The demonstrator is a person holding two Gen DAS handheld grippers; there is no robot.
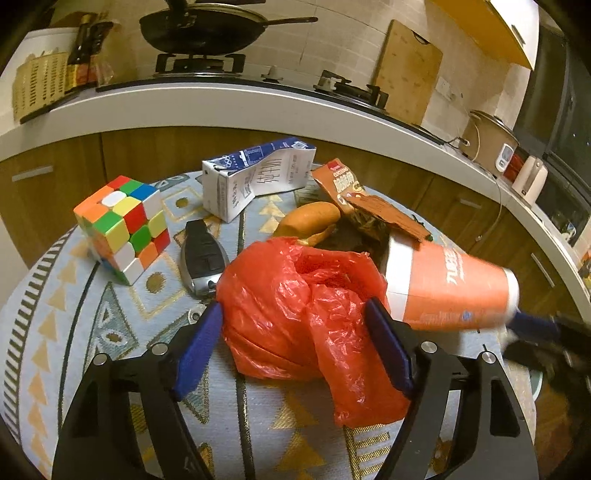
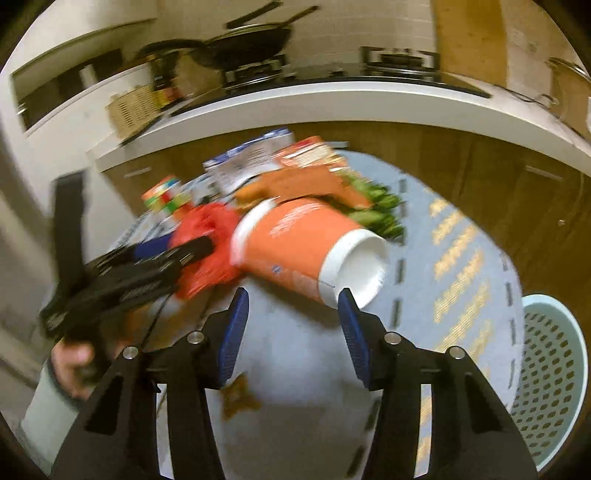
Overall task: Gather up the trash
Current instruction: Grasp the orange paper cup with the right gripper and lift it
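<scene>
A crumpled red plastic bag (image 1: 295, 314) lies on the round table between the fingers of my left gripper (image 1: 295, 310). The jaws stand wide and flank it, the pads only touching its sides. An orange paper cup (image 1: 443, 284) lies tipped on its side to the right of the bag. My right gripper (image 2: 291, 295) is open with nothing between its pads, and its right fingertip is at the cup's white base (image 2: 362, 266). Behind lie a flattened milk carton (image 1: 255, 177), a snack wrapper (image 1: 340, 184), a torn brown card (image 1: 388, 218) and an orange peel-like piece (image 1: 310, 218).
A colour cube (image 1: 122, 225) and a car key (image 1: 201, 254) sit on the patterned cloth (image 1: 92, 350) at the left. A pale green perforated basket (image 2: 546, 369) stands beside the table at the right. A kitchen counter with a wok (image 1: 207, 29) runs behind.
</scene>
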